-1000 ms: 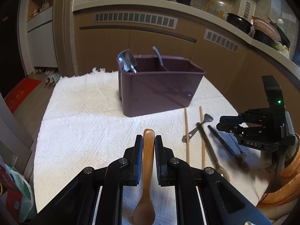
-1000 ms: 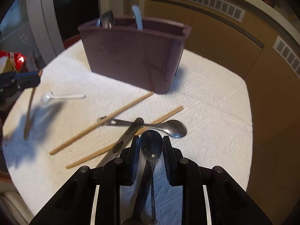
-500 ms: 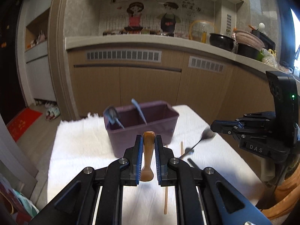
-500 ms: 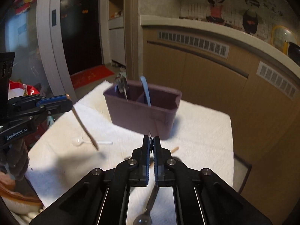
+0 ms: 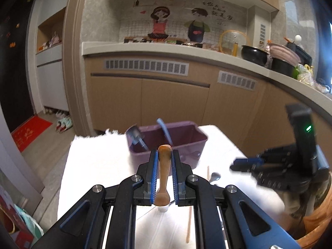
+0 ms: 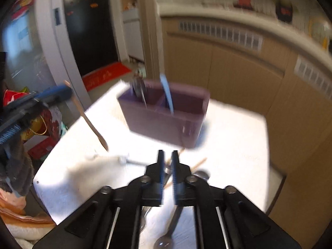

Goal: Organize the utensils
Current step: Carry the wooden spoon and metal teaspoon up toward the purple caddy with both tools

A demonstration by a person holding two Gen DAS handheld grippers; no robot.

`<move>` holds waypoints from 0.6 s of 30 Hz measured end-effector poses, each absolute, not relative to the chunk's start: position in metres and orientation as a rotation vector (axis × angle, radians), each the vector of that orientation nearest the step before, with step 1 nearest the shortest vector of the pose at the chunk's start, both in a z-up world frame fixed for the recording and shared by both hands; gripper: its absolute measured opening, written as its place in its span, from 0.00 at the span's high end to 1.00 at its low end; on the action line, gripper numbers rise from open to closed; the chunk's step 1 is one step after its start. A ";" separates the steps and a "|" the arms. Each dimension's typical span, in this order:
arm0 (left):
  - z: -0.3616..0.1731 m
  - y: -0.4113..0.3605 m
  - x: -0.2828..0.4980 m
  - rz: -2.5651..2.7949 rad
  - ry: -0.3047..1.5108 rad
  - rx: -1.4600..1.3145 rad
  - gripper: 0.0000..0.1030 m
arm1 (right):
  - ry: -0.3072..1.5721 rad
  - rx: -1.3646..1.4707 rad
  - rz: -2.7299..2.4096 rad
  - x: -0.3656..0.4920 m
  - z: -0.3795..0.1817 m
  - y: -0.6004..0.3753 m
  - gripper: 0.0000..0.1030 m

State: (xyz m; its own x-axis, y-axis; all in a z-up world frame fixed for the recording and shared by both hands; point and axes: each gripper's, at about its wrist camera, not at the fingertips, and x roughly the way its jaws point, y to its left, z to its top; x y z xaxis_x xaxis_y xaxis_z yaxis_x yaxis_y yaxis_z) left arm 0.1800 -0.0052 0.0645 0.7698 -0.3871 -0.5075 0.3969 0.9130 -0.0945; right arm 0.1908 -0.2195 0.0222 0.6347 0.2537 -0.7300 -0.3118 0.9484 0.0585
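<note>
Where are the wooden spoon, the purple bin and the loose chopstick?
wooden spoon (image 5: 164,172): left wrist view, on its handle.
purple bin (image 5: 195,145): left wrist view, on its front wall.
chopstick (image 5: 188,226): left wrist view, mid-shaft, on the cloth.

No readable text; wall mural (image 5: 178,23) has blurred characters, right gripper (image 5: 247,165) body lettering too smeared to read.

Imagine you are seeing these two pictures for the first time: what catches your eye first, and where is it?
First comes the wooden spoon, clamped handle-up in the left gripper at the centre of its view. Just beyond stands the purple utensil box on the white cloth, with utensils already poking out. At the right, the right gripper hangs above chopsticks lying on the cloth.
</note>
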 end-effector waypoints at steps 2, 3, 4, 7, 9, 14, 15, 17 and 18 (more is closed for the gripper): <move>0.056 0.002 0.181 -0.414 0.561 0.009 0.90 | 0.890 0.001 0.338 0.199 -0.003 -0.221 0.70; 0.052 0.008 0.184 -0.411 0.574 -0.007 0.90 | 0.917 0.031 0.342 0.204 -0.015 -0.221 0.70; 0.049 0.012 0.185 -0.408 0.584 -0.020 0.90 | 0.944 0.045 0.349 0.209 -0.025 -0.219 0.70; 0.043 0.025 0.185 -0.405 0.590 -0.049 0.90 | 1.032 0.149 0.334 0.226 -0.048 -0.214 0.70; 0.040 0.030 0.182 -0.407 0.581 -0.056 0.90 | 1.074 0.233 0.313 0.238 -0.062 -0.213 0.70; 0.033 0.043 0.180 -0.424 0.573 -0.084 0.90 | 1.123 0.270 0.194 0.261 -0.084 -0.201 0.70; 0.032 0.045 0.182 -0.426 0.574 -0.092 0.90 | 1.121 0.257 0.162 0.267 -0.087 -0.199 0.70; 0.031 0.049 0.184 -0.429 0.578 -0.108 0.90 | 1.092 0.229 0.120 0.273 -0.088 -0.194 0.70; 0.030 0.052 0.185 -0.431 0.580 -0.116 0.90 | 1.081 0.205 0.096 0.276 -0.089 -0.192 0.70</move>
